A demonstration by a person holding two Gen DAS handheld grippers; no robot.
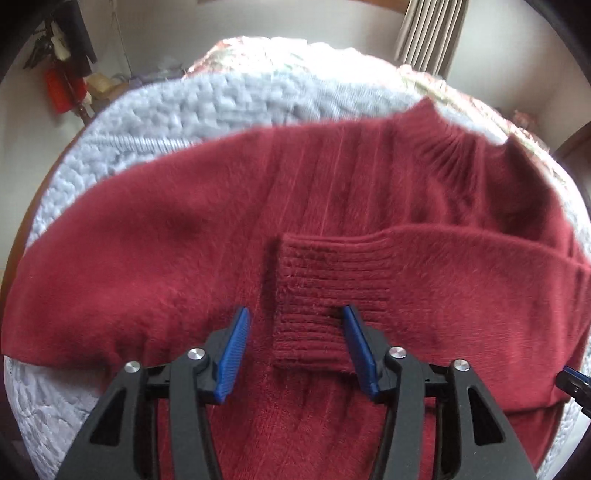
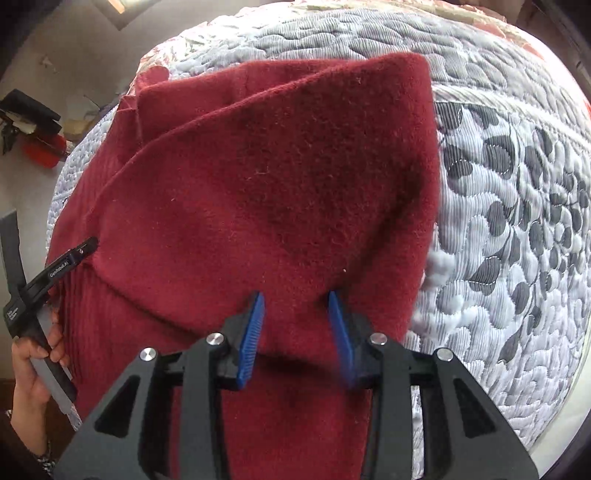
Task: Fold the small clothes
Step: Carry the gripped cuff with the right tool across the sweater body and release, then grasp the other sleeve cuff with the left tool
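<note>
Your left gripper [image 1: 293,314] is spread wide over the sweater's [image 1: 147,251] cuff [image 1: 325,295]. Your right gripper [image 2: 296,299] gapes above the folded sleeve [image 2: 277,177].

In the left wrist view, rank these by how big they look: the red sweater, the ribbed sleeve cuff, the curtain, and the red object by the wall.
1. Sweater: fills most of the frame.
2. Cuff.
3. Curtain and red object: both small and far from the camera, so I will not rank them against each other.
</note>
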